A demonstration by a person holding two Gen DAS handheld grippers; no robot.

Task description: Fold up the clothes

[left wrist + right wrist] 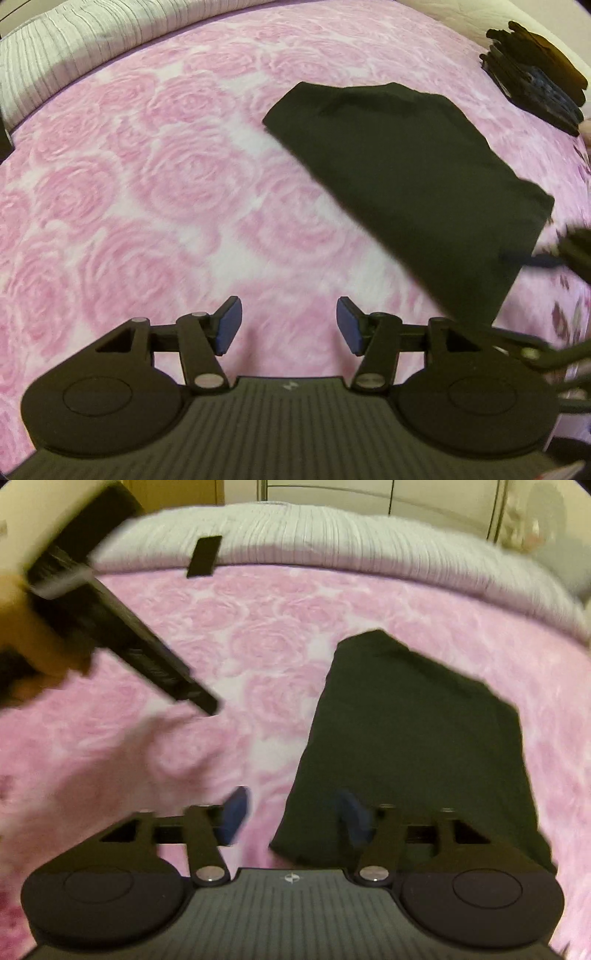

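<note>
Across the middle of the bed, on the pink rose-patterned plush blanket [155,192], lies the task's thing: a dark, flat folded garment of matte fabric [406,177], already reduced to a long panel.

From the left wrist view the garment sits at about one to two o'clock from the left hand-held gripper [289,325], its long axis running from eleven o'clock down toward five, well off to the side of the fingers. That gripper stands roughly half open, blue pads parted, with nothing but blanket between them.

From the right wrist view the same garment [413,746] lies almost straight ahead, at twelve to one o'clock from the right hand-held gripper [291,816], with its long axis pointing nearly away from the fingers. Its near short edge is just under the gripper: one blue pad hangs over the cloth, the other over bare blanket beside it. The jaws stand wide and grip nothing; blur hides whether a pad brushes the fabric.

So the right hand is clearly the nearer one, lined up with the near end. The likely next step is another fold along the length, or a lift of the finished bundle toward the dark stack of folded clothes [535,74] at two o'clock in the left view. A pale ribbed pillow [332,535] lies along the far edge of the bed.
</note>
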